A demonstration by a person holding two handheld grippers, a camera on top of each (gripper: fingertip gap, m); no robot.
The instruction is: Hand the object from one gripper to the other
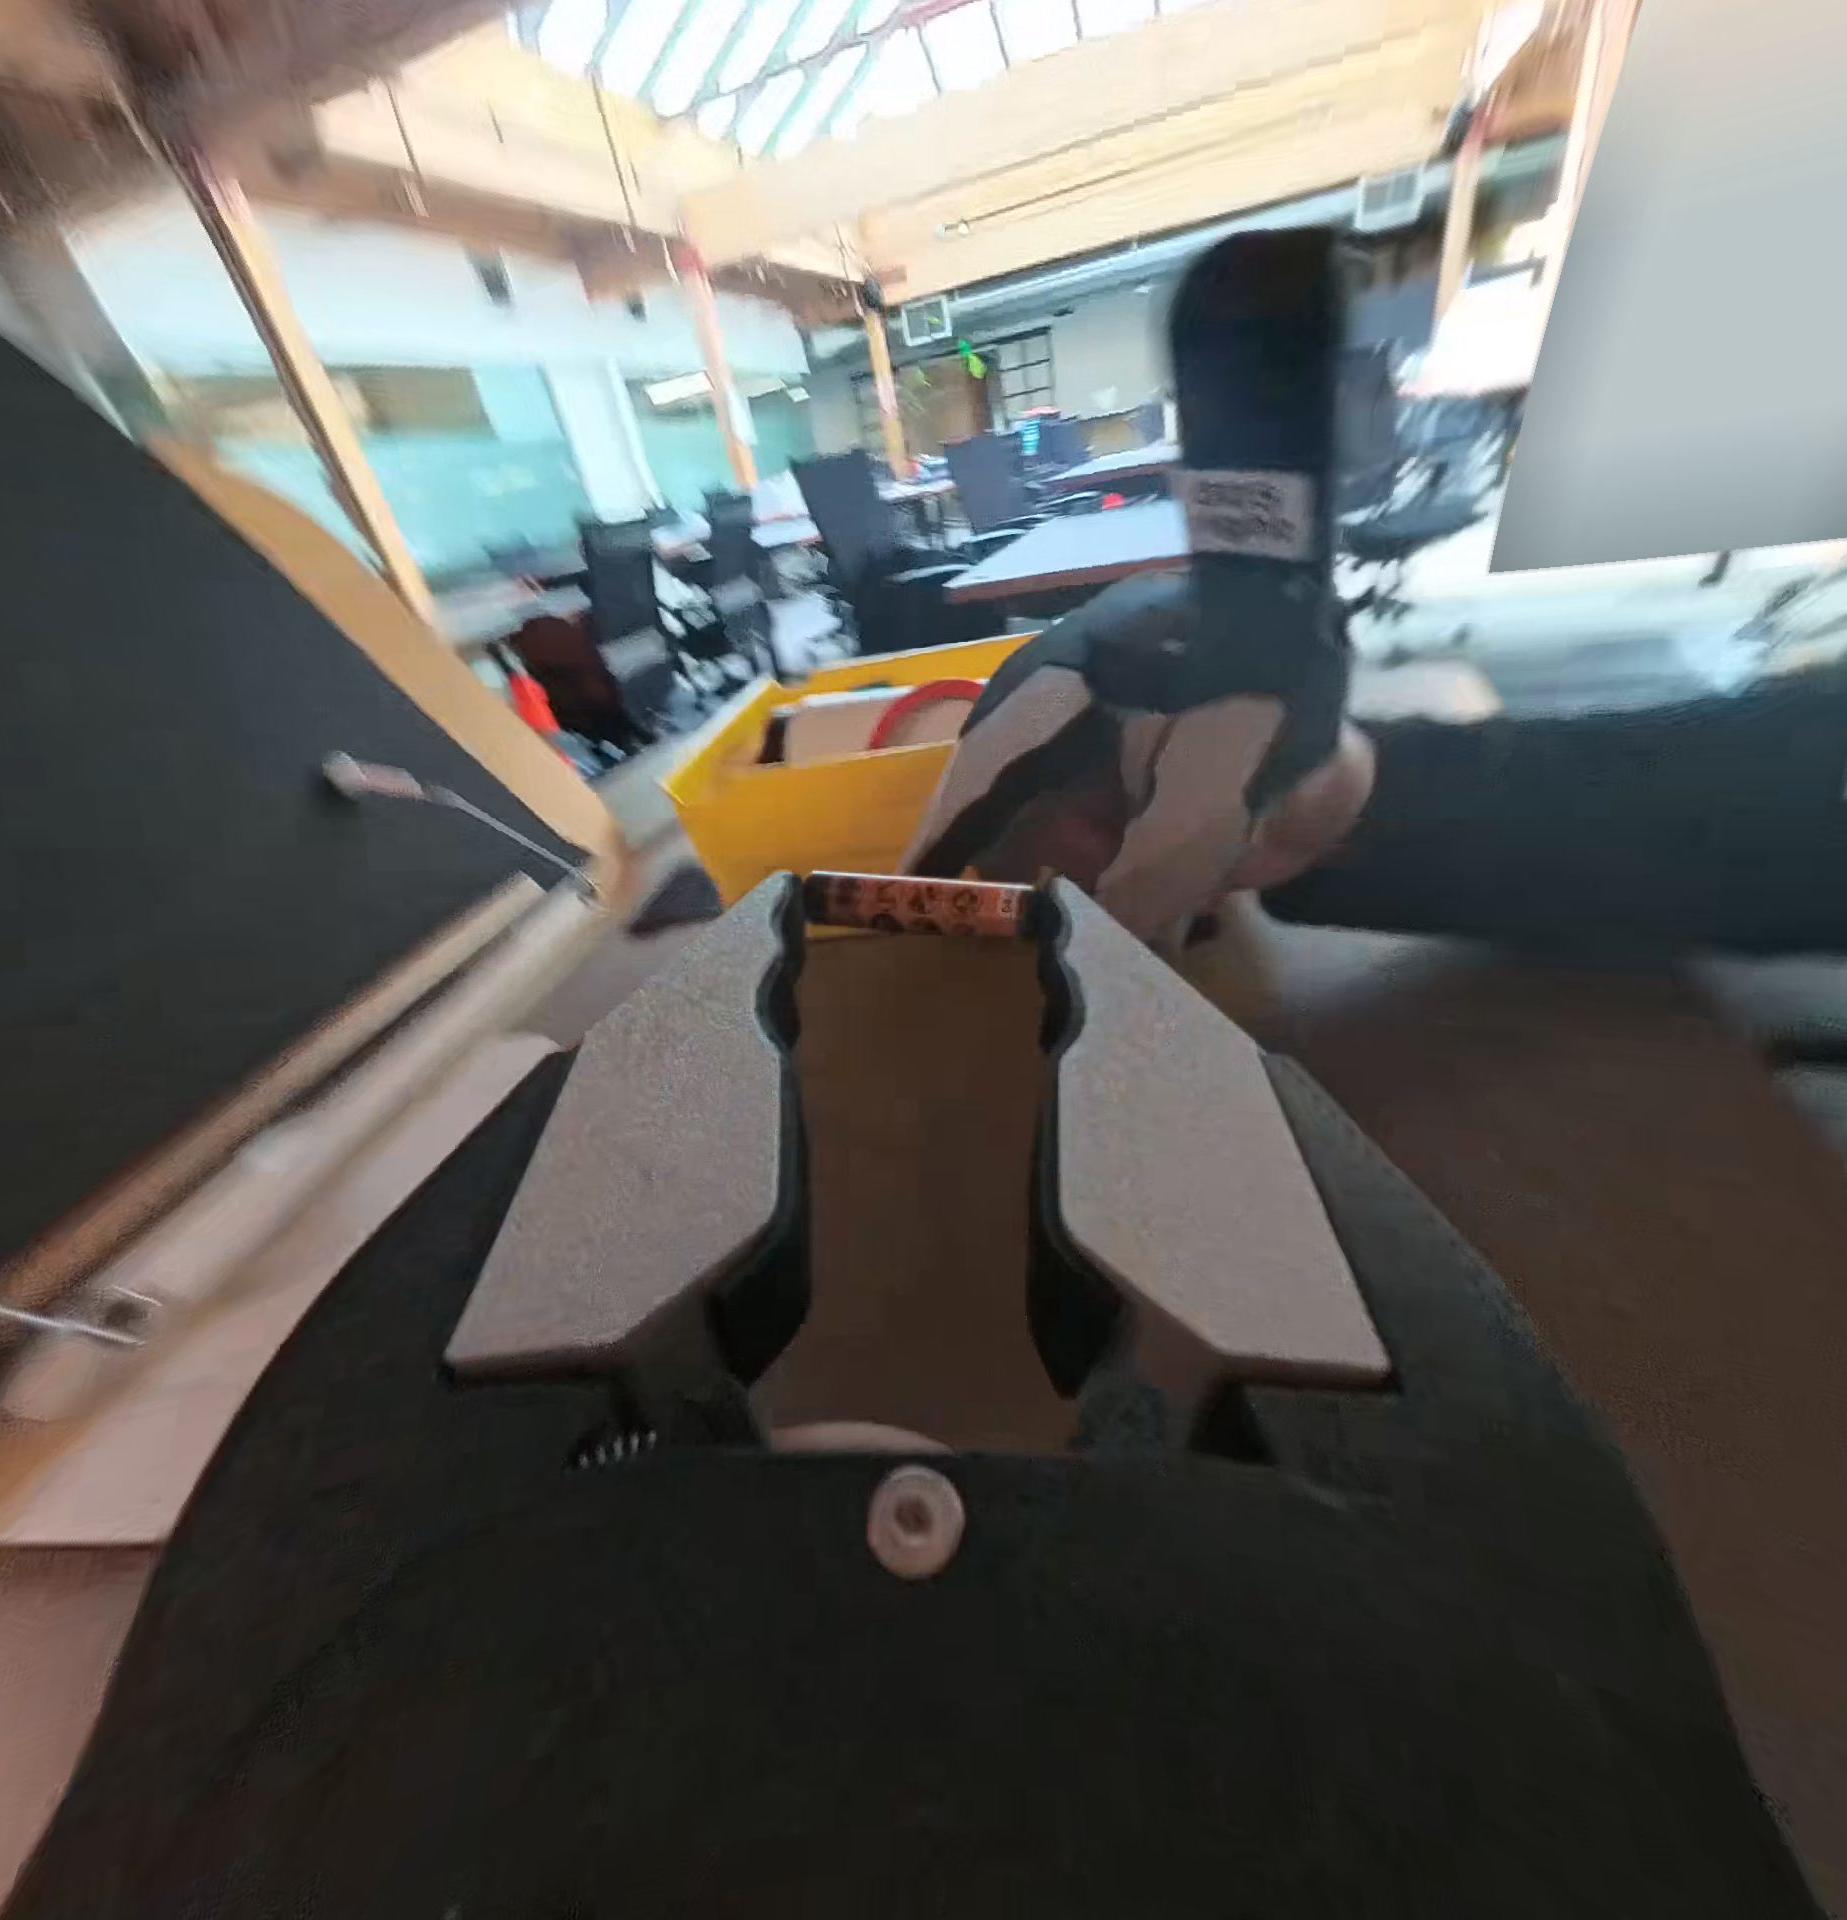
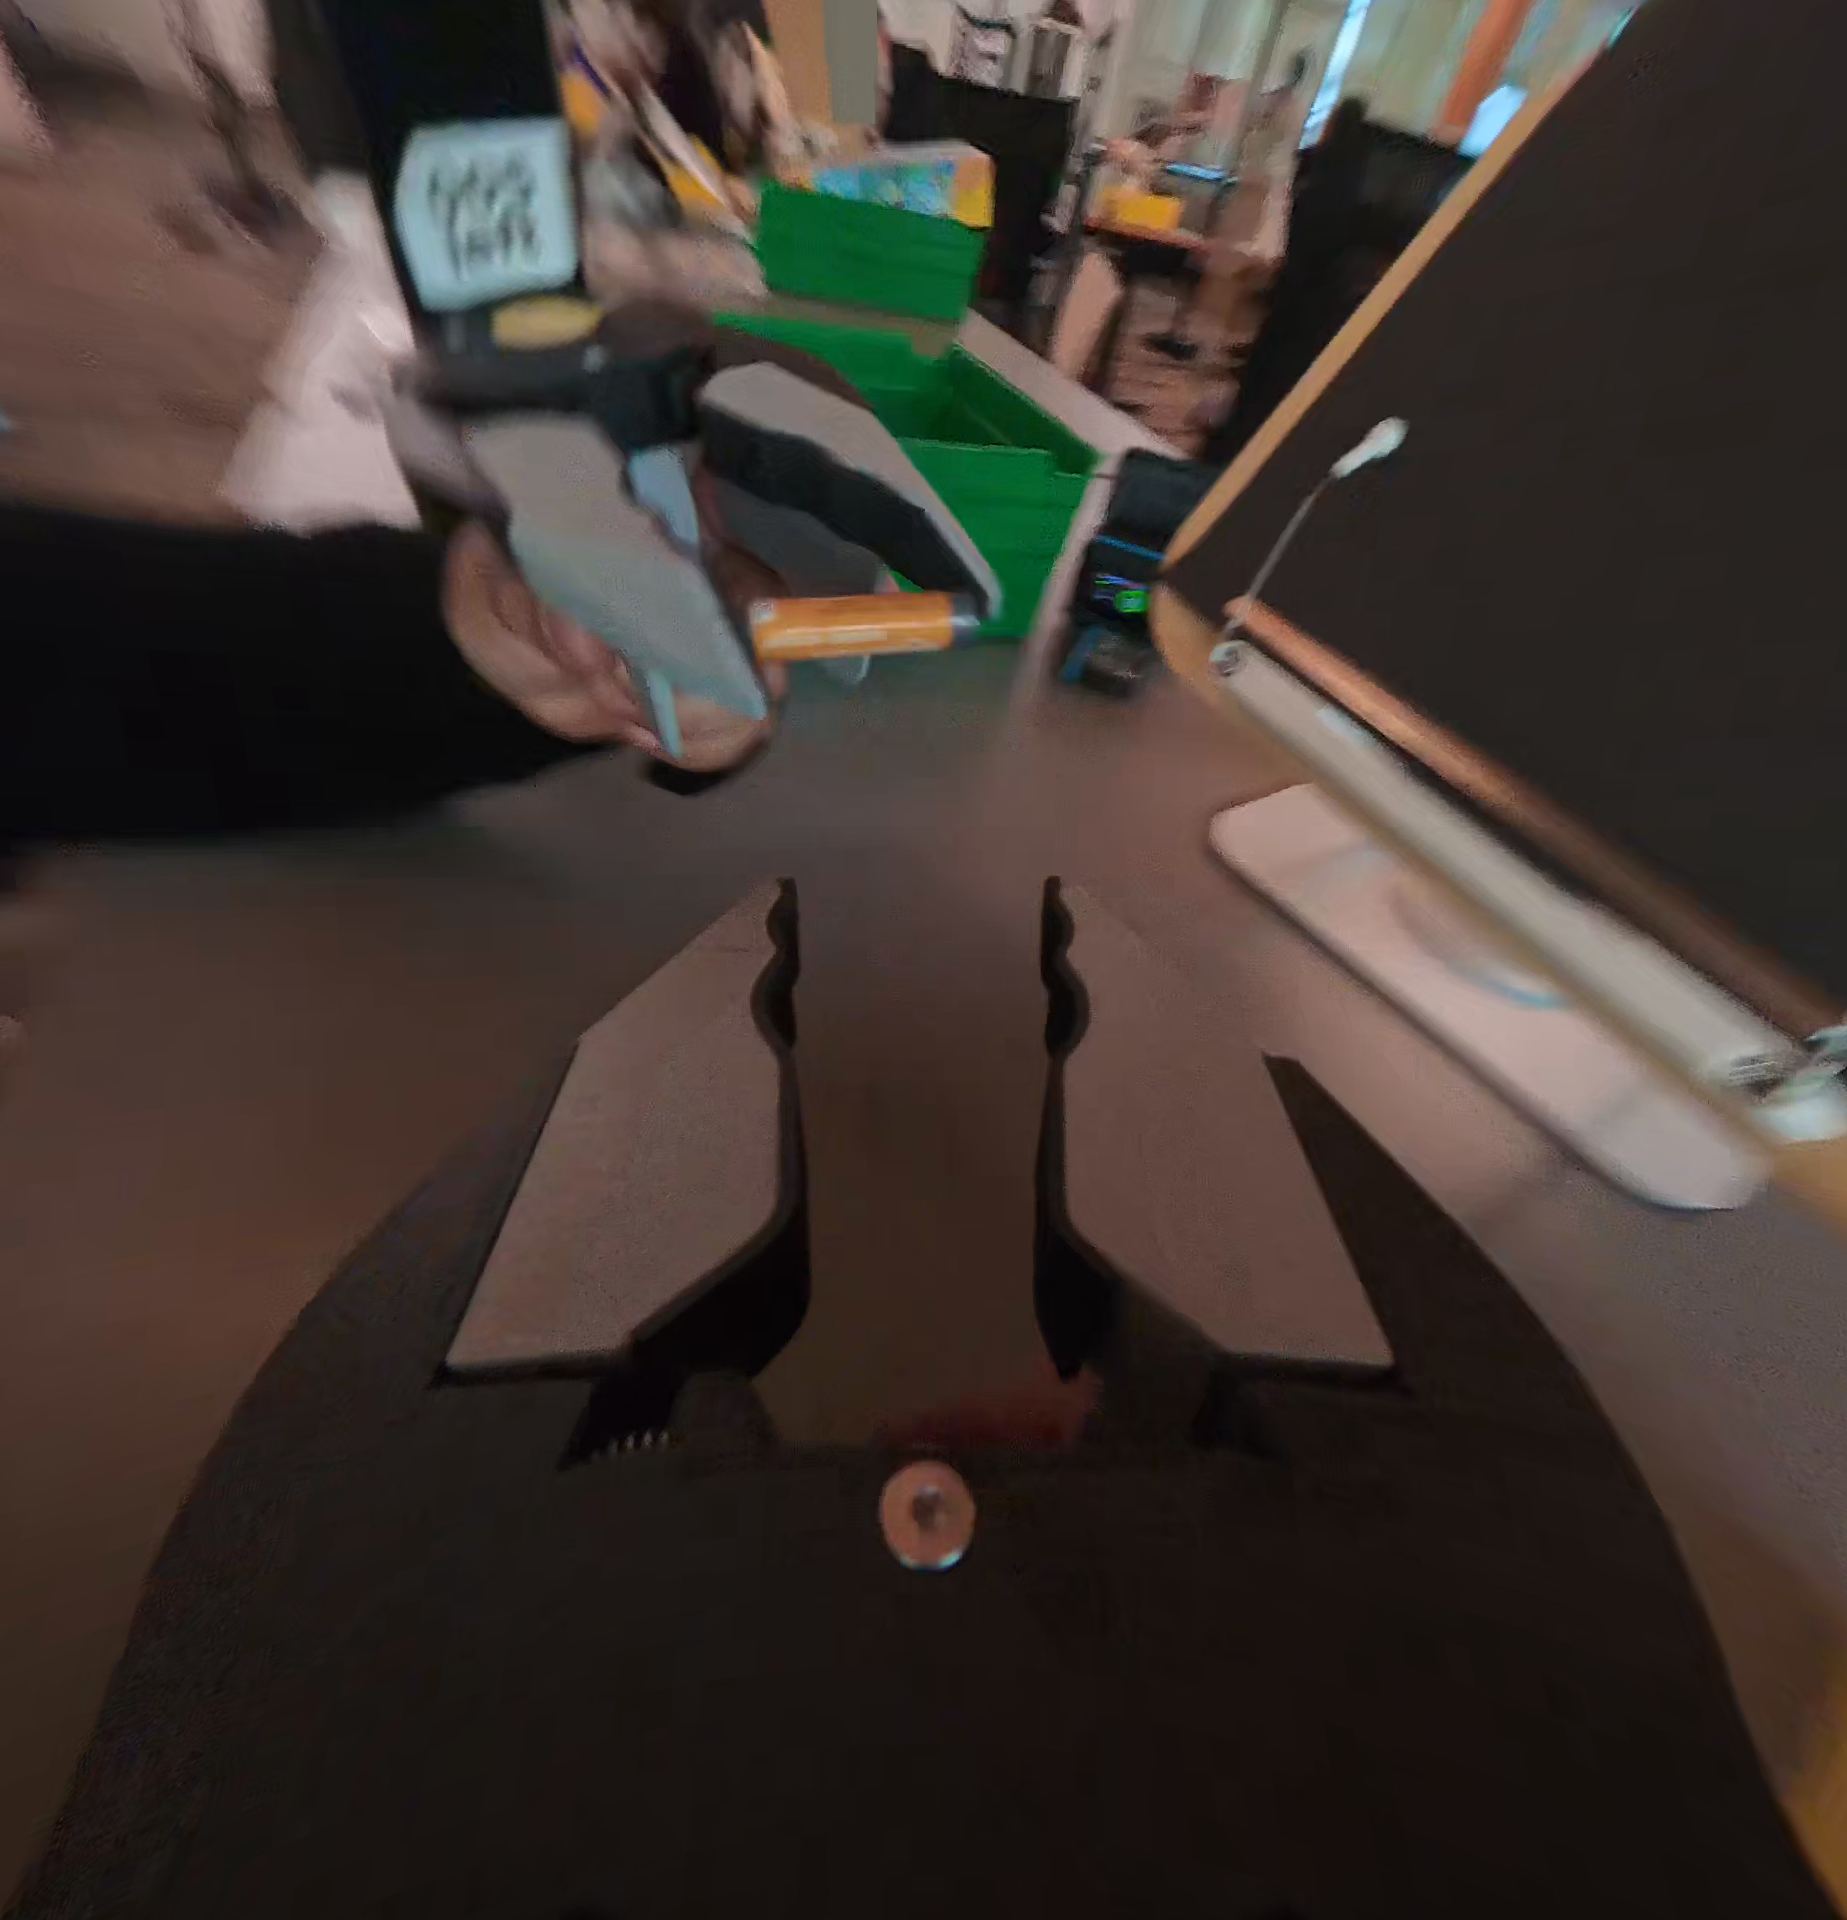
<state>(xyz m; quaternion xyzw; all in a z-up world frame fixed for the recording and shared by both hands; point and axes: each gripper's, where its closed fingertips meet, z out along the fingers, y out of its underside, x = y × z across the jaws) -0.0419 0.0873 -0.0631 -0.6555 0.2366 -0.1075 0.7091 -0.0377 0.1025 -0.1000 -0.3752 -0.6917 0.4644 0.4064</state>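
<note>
left wrist view: my left gripper [image 1: 924, 914] has its jaws clenched end to end on the orange tube [image 1: 917, 907].
my right gripper [image 2: 919, 904] is released and bare above the dark table [image 2: 1002, 769], well apart from the tube; a yellow box [image 1: 794, 810] sits behind.

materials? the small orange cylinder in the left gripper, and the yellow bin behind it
Small orange cylinder: glossy printed wrap over a hard body, silvery end cap, probably metal. Left gripper clamps it endwise. Yellow bin: flat, matte, straight-edged walls, probably rigid plastic; blur leaves it open.
</note>
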